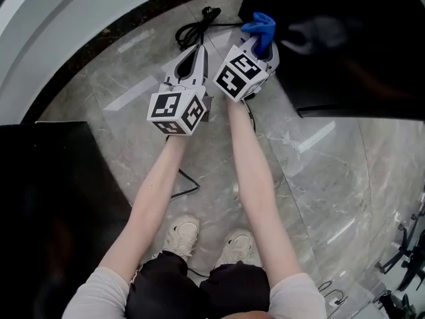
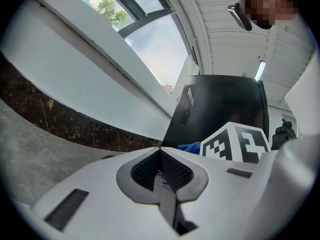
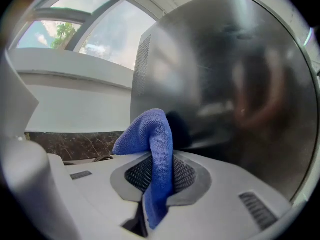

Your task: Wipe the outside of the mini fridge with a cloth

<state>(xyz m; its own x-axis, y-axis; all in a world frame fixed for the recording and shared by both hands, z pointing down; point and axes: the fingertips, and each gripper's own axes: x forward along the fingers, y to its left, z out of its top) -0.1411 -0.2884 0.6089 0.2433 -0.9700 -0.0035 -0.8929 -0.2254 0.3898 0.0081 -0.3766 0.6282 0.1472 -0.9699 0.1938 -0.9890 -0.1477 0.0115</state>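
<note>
- the right tongs (image 3: 157, 179) are pinching a blue cloth (image 3: 152, 134). a fold of it stands up out of the mesh pads and flops over toward the left tongs' side, and the tail hangs down through the slot between the jaws.
- the mini fridge (image 3: 225, 84) is straight ahead of the right tongs. its dark glossy side fills most of what lies beyond their tips. the top of the cloth is close to that side, but i cannot tell whether it touches.
- the left tongs (image 2: 161, 156) are pressed together, pad against pad.
- the left tongs sit just beside the right tongs, a little further back, and point much the same way.
- from the left tongs the fridge is ahead and to the right. the right tongs' marker cube (image 2: 235, 143) is in front of it, with a scrap of the blue cloth showing at the cube's left edge.
- a black cable (image 1: 196, 28) lies looped on the grey marble floor (image 1: 299, 151) just past the tips of the left tongs.
- ahead and to the left of the left tongs a dark stone band (image 2: 60, 119) runs along the foot of a white wall (image 2: 75, 84), with a window (image 2: 150, 49) above it.
- bare forearms (image 1: 255, 158) reach out behind both tongs. a pair of light shoes (image 1: 180, 234) stands on the floor well behind them.
</note>
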